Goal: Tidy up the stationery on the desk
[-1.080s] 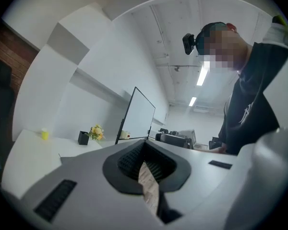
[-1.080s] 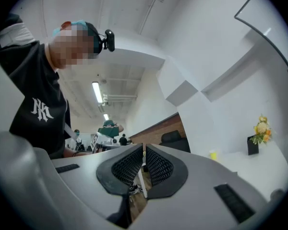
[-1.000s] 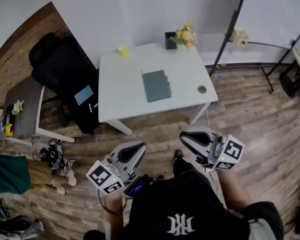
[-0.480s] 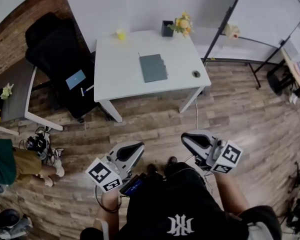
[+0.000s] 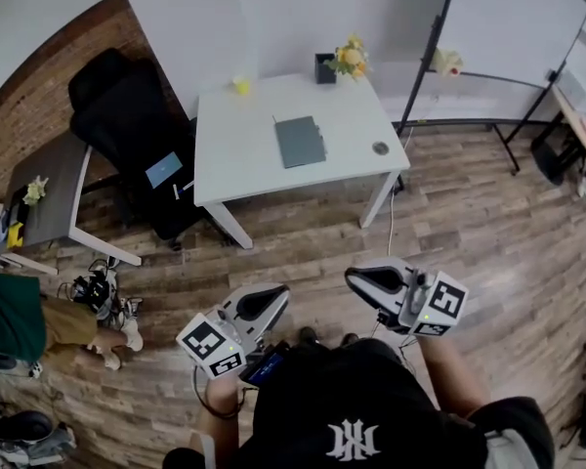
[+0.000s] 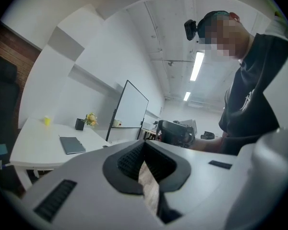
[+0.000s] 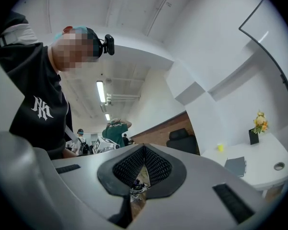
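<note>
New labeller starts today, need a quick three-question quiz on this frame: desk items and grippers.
1. True or false: the grey notebook lies flat on the white desk.
2. Which gripper holds something? A: left gripper; B: right gripper; C: neither.
3. Fill in: seen from the person, the flower pot stands at the desk's ___ edge.
Key: 1 true; 2 C, both are shut and empty; 3 far.

White desk [image 5: 244, 145], grey notebook [image 5: 301, 142], black chair [image 5: 127, 125]
</note>
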Available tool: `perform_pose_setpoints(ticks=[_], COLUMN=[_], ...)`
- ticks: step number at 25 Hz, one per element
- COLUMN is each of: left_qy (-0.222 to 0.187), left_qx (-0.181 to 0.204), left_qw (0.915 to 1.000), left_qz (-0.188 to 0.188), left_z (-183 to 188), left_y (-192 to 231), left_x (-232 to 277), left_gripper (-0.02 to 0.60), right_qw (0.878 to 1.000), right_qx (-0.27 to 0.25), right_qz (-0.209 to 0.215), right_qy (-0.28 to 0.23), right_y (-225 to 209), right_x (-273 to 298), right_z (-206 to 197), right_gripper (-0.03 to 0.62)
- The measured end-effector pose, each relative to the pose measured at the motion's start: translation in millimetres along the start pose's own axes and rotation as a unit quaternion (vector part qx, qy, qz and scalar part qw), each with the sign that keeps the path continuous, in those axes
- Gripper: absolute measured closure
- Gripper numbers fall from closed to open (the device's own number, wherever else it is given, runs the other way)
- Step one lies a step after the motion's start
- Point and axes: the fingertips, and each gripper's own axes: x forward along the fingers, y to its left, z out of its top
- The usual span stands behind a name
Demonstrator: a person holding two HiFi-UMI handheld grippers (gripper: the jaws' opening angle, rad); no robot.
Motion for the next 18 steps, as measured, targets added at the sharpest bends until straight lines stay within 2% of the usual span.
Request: perform_pose_setpoints(ticks=[6, 10, 18], left_qy=[-0.006, 0.007, 0.007], left_qx=[-0.005, 0.001, 0.018], left_qw=[0.9999, 0.9999, 0.9997], left_qz=[0.009, 0.007, 0.012], left_z=[3.3, 0.4, 4.0], left_y=[-21.7, -40.2, -57.2], left_x=[12.4, 27.7, 65.5], left_gripper=[0.579, 0.580, 0.579], right_qw=[1.000, 1.000, 0.999], right_qx=[0.004, -0.012, -0.040], right_qz=[-0.009, -0.013, -0.011], right_qy=[0.011, 0.012, 0.018], right_y=[8.1, 6.4, -0.1], right_x=[-43.1, -62.5, -91.0], right_z=[-7.6, 0.3, 5.2], right_gripper=[0.559, 0.558, 0.557])
